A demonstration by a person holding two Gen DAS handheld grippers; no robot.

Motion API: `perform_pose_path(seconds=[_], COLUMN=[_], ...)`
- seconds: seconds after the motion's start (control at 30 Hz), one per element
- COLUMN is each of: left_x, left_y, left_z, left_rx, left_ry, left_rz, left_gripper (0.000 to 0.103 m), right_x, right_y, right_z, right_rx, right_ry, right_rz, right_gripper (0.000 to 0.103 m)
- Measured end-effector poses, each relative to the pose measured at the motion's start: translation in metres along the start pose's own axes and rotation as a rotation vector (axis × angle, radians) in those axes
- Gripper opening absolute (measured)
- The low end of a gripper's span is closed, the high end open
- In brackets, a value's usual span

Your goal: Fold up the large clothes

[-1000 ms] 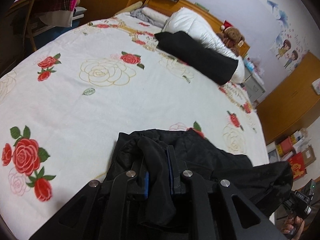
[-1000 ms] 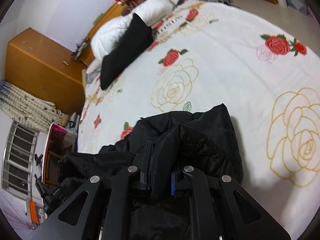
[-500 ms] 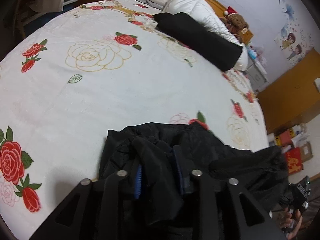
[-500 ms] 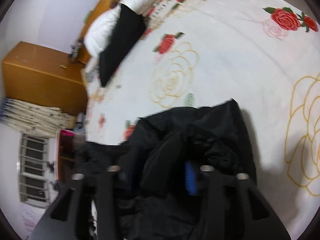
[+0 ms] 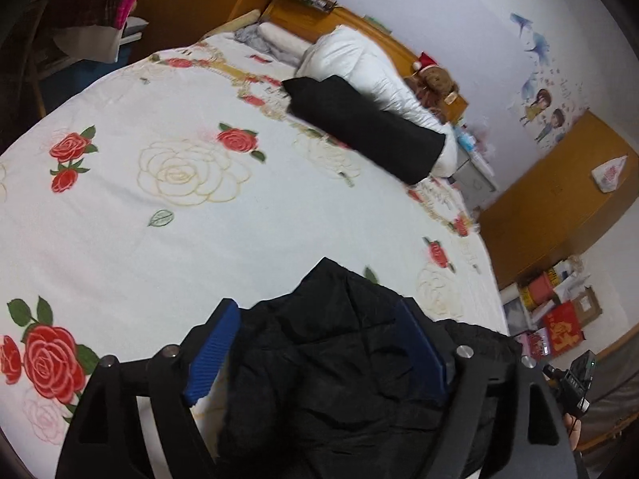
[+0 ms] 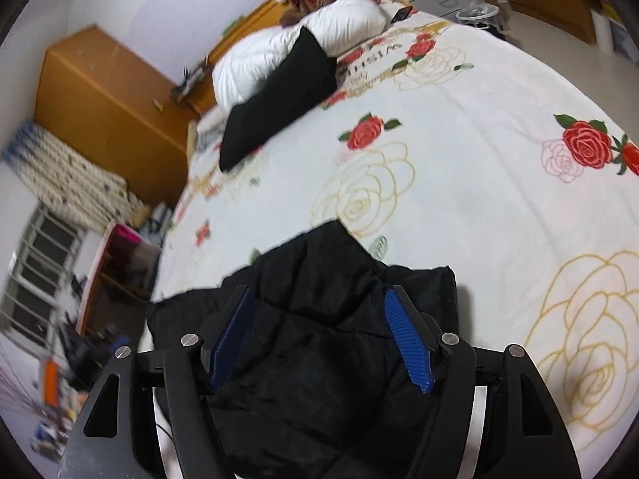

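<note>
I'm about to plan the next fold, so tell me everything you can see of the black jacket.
The jacket is black, quilted and puffy, with a dull sheen. It lies bunched in a rumpled heap at the near edge of the bed, on the rose-print cover, one pointed fold facing the headboard. Both claws, left and right, are opening around it; cloth sits between their blue pads, which no longer press on it.

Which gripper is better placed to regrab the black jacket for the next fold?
Right, marginally. The right gripper, jaws opening, straddles the black jacket squarely; the left gripper, opening too, sits toward one edge.
</note>
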State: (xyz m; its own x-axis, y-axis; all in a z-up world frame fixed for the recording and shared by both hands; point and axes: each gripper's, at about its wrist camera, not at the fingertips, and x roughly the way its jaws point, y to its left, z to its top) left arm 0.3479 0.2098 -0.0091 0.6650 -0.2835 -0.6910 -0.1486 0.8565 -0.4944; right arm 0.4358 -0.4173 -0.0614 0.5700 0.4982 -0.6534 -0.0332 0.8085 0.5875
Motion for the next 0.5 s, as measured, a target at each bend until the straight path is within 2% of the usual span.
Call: perform_pose_path(seconds=[0.1,0.2,0.33,0.37,0.4,0.43,0.47,0.5], left_x=[0.029,0.062,0.093,0.099,0.104,0.106,0.108,0.107], left_y=[0.004,-0.001,-0.011,-0.014,-0.017,-0.021,-0.026,-0.030], left_z=[-0.002,-0.007,-0.012,-0.012,-0.012,-0.012,-0.013,-0.014], left_rx=[0.044,0.095,0.150,0.158,0.164,0.176,0.194,0.212], left_ry=[0.074,0.150,0.200,0.208,0.207,0.202,0.191,0.179], left_rz=[0.042,0.053,0.055,0.051,0.050,0.062,0.081,0.089], left_gripper=[0.083,0.083,0.082,0.081,0.073,0.065,0.061,0.050], right_x=[0.018,0.032,0.043,0.047,0.051,0.055,0.058,0.060], right_y=[-0.005,-0.013,-0.013,-0.012,-0.011,-0.010,-0.009,-0.008], right_z=[-0.002,0.002,0.011,0.012,0.013,0.013,0.013,0.012], right_rx=[-0.037,-0.043,-0.072,-0.083,-0.090,-0.099,-0.113,-0.124], right_ry=[0.026,0.035,0.038,0.051,0.064,0.077,0.083,0.086], right_rz=[-0.019,-0.023,0.005,0.001,-0.008,-0.025,-0.050,-0.063], right_gripper=[0.069,0.069,0.069,0.069,0.067,0.060,0.036,0.022])
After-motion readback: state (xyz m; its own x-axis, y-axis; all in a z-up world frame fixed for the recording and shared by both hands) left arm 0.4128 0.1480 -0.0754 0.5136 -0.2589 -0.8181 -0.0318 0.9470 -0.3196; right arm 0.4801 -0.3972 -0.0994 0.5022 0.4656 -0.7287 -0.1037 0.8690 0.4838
